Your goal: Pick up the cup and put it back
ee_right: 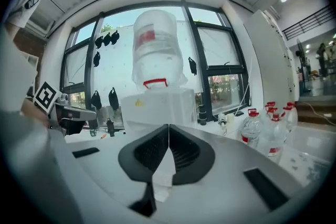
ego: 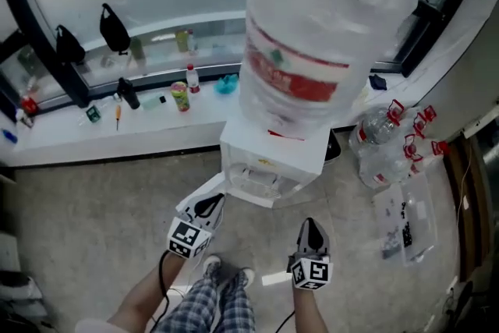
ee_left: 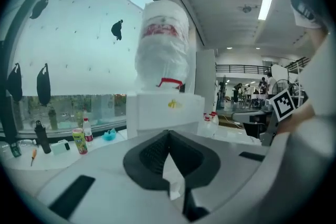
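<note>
The head view shows the left gripper point(ego: 207, 207) and right gripper point(ego: 311, 230) near the water dispenser's point(ego: 273, 160) front edge; no cup shows anywhere. The left gripper view has its claw closed, empty. The right gripper view matches. Finding the cup, then opening 1 claw, likely comes first.

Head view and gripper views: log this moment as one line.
left gripper: jaws shut, empty | right gripper: jaws shut, empty | both face: water dispenser | held: nothing
</note>
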Demonstrator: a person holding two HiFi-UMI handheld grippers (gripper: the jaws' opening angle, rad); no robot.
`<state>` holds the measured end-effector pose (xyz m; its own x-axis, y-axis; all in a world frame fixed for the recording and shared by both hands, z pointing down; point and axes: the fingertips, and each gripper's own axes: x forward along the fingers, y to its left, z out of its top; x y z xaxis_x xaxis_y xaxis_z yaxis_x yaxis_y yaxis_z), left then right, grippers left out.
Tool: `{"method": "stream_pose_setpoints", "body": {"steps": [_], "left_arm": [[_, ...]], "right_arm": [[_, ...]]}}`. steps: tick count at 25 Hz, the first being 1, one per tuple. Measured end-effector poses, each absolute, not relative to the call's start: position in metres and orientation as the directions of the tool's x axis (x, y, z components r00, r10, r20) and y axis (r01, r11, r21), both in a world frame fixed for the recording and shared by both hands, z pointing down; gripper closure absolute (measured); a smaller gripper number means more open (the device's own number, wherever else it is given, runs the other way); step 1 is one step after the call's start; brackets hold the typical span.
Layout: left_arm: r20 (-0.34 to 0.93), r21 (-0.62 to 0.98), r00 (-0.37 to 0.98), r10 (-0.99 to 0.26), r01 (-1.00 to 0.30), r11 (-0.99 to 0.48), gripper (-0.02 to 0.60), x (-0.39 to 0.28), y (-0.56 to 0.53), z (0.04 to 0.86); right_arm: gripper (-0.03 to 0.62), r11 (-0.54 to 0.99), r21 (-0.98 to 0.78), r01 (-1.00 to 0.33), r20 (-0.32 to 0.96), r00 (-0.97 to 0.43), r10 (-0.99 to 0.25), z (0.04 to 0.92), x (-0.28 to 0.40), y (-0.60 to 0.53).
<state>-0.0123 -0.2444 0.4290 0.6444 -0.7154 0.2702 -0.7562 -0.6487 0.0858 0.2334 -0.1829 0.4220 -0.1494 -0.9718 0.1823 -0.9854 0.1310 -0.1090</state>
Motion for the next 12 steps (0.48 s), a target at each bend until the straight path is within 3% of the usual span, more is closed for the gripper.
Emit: {"method": "stream_pose_setpoints", "body": {"steps": [6,12], "left_arm": [[0.222,0.055,0.653,-0.724,-0.749,-0.660,0.557,-0.009,-0.243,0.303],[0.175,0.037,0.643,-0.745,-0.761,-0.648,0.557,-0.013,-0.231,0.230]], "right_arm": [[0.576,0.126,-0.085,-0.988,0.118,-0.135,-0.984,0.293,0.249,-0.161],[0.576,0.145,-0.063,-0.987,0.010,-0.146,-0.989,0.199,0.261,-0.139]]}}
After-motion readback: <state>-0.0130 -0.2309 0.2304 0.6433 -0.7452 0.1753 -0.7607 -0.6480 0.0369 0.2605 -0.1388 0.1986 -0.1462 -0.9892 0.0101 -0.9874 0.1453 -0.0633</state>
